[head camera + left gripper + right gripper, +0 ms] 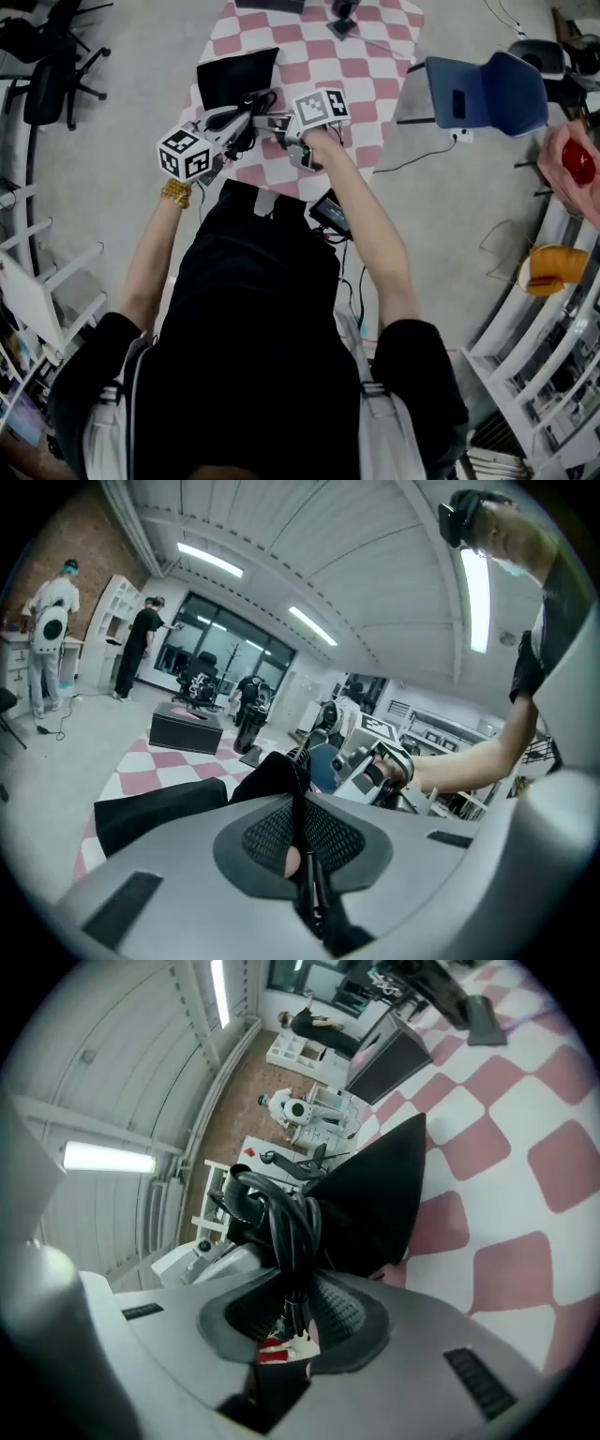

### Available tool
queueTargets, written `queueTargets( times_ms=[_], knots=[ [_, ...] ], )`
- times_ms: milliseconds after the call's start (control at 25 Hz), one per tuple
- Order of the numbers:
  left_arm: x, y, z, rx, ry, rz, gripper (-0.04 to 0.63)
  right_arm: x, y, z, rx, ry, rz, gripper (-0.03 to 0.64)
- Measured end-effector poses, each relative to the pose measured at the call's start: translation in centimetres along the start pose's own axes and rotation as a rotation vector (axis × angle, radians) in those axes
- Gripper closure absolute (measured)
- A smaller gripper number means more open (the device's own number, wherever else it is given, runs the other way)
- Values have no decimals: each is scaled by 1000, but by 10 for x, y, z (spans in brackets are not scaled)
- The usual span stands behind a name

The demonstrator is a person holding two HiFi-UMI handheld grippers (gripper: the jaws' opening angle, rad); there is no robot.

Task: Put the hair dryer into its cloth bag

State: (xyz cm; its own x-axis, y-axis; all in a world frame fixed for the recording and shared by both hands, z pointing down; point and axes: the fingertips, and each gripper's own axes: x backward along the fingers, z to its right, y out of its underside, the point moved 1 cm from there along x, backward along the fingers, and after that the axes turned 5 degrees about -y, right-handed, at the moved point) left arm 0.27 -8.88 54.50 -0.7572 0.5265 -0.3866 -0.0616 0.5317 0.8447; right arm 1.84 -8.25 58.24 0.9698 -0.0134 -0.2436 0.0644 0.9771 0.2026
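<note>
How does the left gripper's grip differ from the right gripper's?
The left gripper pinches a thin fold of the black cloth bag, jaws almost touching; the right gripper clamps a thicker bundle of black cord, jaws further apart. The left's load is flat fabric, the right's round loops. Both are shut on something black.

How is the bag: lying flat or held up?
Held up by one edge: the left gripper's shut jaws pinch the bag's near edge. Whether its far end touches the table, cannot tell.
</note>
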Motion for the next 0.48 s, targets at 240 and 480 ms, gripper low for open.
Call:
queueTargets(
  times_ms=[240, 480],
  knots=[
    [16, -11, -18, -24, -97, 55, 565, 12, 7, -1, 213, -4, -19, 531],
    [30, -26, -19, -91, -143, 38, 565, 43, 1, 18, 375, 141, 27, 531]
  ],
)
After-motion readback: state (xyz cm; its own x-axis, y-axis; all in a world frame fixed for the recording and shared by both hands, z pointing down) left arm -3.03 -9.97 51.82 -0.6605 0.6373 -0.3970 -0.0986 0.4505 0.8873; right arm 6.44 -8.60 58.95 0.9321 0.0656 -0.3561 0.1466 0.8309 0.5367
